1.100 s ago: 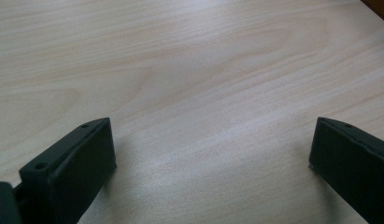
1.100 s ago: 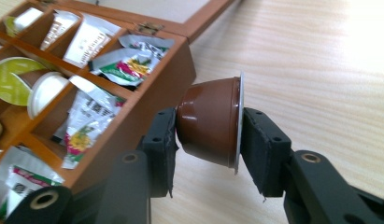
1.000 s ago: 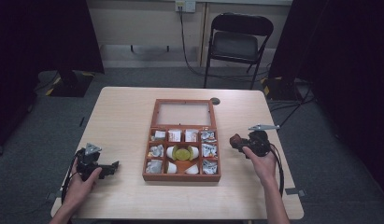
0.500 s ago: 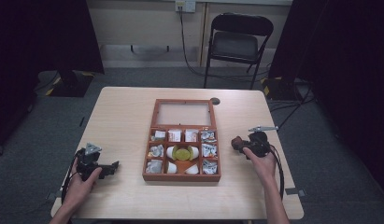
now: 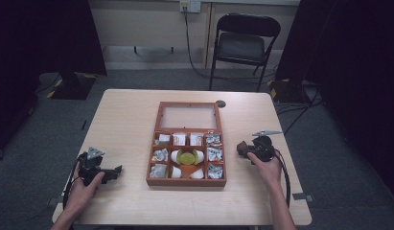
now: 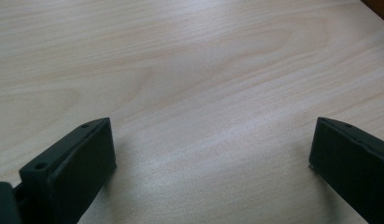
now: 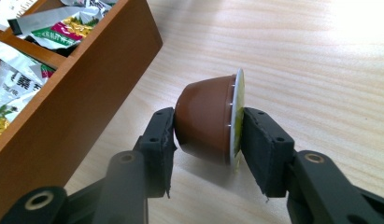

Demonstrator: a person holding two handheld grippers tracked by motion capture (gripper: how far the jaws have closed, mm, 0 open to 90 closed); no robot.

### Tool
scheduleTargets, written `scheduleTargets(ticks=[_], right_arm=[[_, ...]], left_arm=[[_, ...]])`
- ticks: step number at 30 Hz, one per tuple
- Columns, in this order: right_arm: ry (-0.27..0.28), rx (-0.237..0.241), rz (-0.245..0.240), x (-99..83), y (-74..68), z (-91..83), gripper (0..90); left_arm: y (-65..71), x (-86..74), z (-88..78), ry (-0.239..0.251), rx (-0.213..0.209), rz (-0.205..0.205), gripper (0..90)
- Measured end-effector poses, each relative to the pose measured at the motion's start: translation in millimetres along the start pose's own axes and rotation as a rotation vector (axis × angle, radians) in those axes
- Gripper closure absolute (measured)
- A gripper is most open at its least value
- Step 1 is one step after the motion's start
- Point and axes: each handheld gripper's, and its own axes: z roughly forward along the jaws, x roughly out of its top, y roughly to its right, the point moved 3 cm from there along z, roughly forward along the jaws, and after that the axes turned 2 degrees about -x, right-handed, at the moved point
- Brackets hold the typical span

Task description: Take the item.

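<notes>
Pale matt wood-grain table (image 7: 320,70), smooth reddish-brown wooden box (image 7: 82,88), glossy brown plastic capsule (image 7: 203,121) with foil lid, shiny crinkled sachets (image 7: 49,25), matt black plastic jaws.

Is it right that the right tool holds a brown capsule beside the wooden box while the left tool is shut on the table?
Not quite: the left tool is open over bare table, as the left gripper view shows. The right tool does hold the brown capsule beside the wooden box.

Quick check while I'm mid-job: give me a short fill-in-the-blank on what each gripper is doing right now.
1. The right gripper is clamped on a brown ____.
2. The left gripper has its jaws ____, with bare table between them.
3. The wooden box lies ____ the two grippers.

Missing words: capsule; open; between
</notes>
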Motion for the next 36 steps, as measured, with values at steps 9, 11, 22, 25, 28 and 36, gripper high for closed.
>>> scheduleTargets(ticks=[9,11,22,25,28,36], right_arm=[[0.003,0.023,0.027,0.2,-1.0,3.3,45.6],[0.002,0.023,0.031,0.1,-1.1,3.4,43.8],[0.021,0.012,0.039,1.7,0.8,-2.6,39.3],[0.035,0.011,0.054,3.0,2.7,-7.0,37.4],[0.028,0.010,0.040,2.7,1.6,-9.2,36.1],[0.061,0.016,0.026,4.4,-6.2,-18.0,33.1]], left_arm=[[0.0,0.0,0.0,0.000,0.000,0.000,0.0],[0.0,0.0,0.0,0.000,0.000,0.000,0.0],[0.0,0.0,0.0,0.000,0.000,0.000,0.0],[-0.2,0.0,-0.2,-0.003,-0.001,0.003,0.0],[0.0,0.0,0.0,0.000,0.000,0.000,0.0],[0.0,0.0,0.0,0.000,-0.001,0.000,0.0]])
